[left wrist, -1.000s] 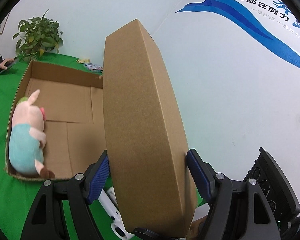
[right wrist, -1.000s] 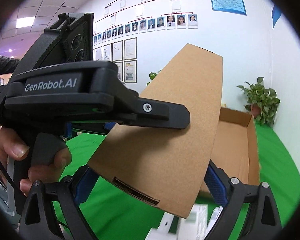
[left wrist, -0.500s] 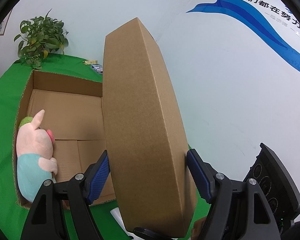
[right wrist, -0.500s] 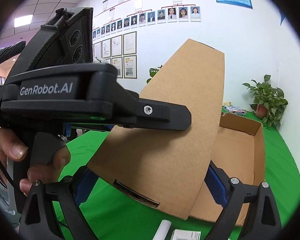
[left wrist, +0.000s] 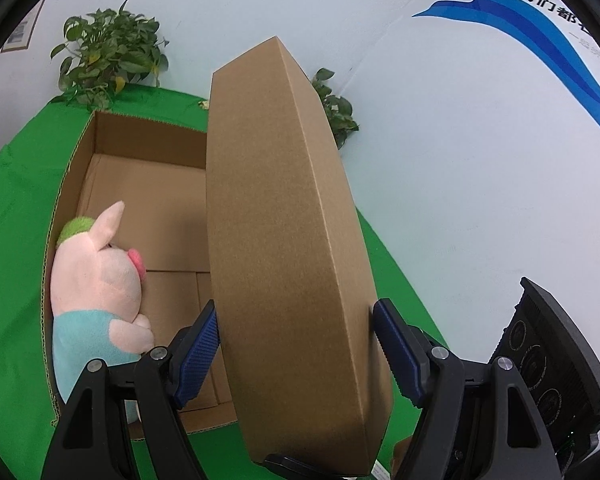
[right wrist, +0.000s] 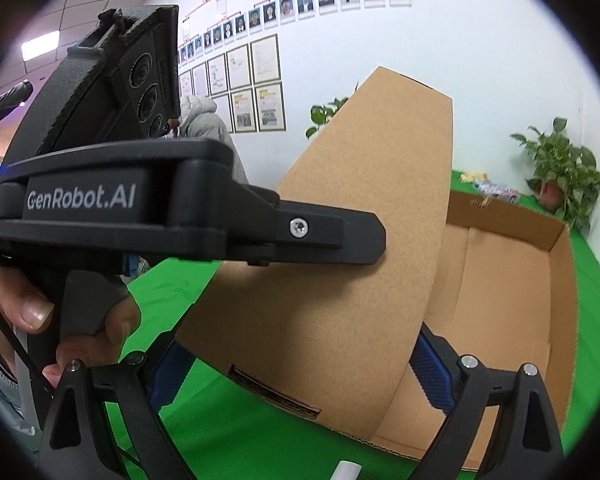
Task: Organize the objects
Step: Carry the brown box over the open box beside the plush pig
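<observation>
A flat brown cardboard lid (left wrist: 283, 220) stands on edge, tilted, above the green table. My left gripper (left wrist: 295, 354) is shut on it, blue pads pressing both broad faces. My right gripper (right wrist: 300, 372) is shut on the same lid (right wrist: 360, 240) from another side, a blue pad at each edge. In the right wrist view the left gripper's black finger (right wrist: 332, 236) lies against the lid's face, with a hand (right wrist: 31, 312) on its handle. Behind the lid sits an open cardboard box (left wrist: 147, 140), also seen as the box (right wrist: 500, 280). A pink pig plush (left wrist: 95, 276) in a teal shirt lies along its left wall.
Green cloth (left wrist: 11, 240) covers the table. Potted plants (left wrist: 107, 60) stand at the back by the white wall, another plant (right wrist: 560, 172) at the box's far corner. Small packets (right wrist: 496, 190) lie behind the box. A white item (right wrist: 346, 472) lies near the front edge. A person in a grey coat (right wrist: 203, 120) stands beyond.
Both grippers have carried the lid closer to the open box, which now looks larger and nearer in both views. The white items below the lid have slid mostly out of sight.
</observation>
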Demonstrator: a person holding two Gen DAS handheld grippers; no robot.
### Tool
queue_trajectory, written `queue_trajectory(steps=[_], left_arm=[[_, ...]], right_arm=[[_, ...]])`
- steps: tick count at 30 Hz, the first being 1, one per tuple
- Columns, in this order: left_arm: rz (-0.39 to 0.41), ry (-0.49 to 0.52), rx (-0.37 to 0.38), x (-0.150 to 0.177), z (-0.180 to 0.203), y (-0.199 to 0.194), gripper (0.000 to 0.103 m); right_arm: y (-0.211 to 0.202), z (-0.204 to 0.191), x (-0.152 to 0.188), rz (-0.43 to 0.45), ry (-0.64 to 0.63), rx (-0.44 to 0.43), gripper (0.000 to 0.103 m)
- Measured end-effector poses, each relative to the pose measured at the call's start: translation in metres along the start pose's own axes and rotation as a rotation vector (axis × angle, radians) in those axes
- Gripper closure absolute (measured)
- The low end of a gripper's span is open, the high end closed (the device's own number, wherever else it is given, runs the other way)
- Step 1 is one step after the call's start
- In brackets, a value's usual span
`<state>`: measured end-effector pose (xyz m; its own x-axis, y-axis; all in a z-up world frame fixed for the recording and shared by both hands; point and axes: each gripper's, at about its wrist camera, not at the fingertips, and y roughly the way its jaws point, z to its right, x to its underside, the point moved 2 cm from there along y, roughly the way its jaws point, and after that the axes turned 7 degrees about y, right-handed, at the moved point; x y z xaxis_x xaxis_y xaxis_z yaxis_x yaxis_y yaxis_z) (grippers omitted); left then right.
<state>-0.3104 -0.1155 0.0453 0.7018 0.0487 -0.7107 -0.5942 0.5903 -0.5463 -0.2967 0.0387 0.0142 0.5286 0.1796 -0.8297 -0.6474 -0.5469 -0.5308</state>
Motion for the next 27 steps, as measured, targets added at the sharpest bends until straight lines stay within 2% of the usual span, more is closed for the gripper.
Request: queue_trajectory(steps=[10,17,27], left_arm=[[-0.081,-0.053,-0.031,0.022,-0.044,0.043,0.031],[-0.139,-0.082,-0.087,0.031,-0.074,0.065,0.031],[-0.179,-0.093,-0.132,0.048,-0.092,0.075,0.034]], right_arm=[[0.040,0.025,0.015,-0.103,0.064,-0.023,0.009],[0.071,0.043,0.023,-0.177,0.122,-0.069,0.009],[0.077,0.030,0.048,-0.255,0.135,-0.123,0.009]])
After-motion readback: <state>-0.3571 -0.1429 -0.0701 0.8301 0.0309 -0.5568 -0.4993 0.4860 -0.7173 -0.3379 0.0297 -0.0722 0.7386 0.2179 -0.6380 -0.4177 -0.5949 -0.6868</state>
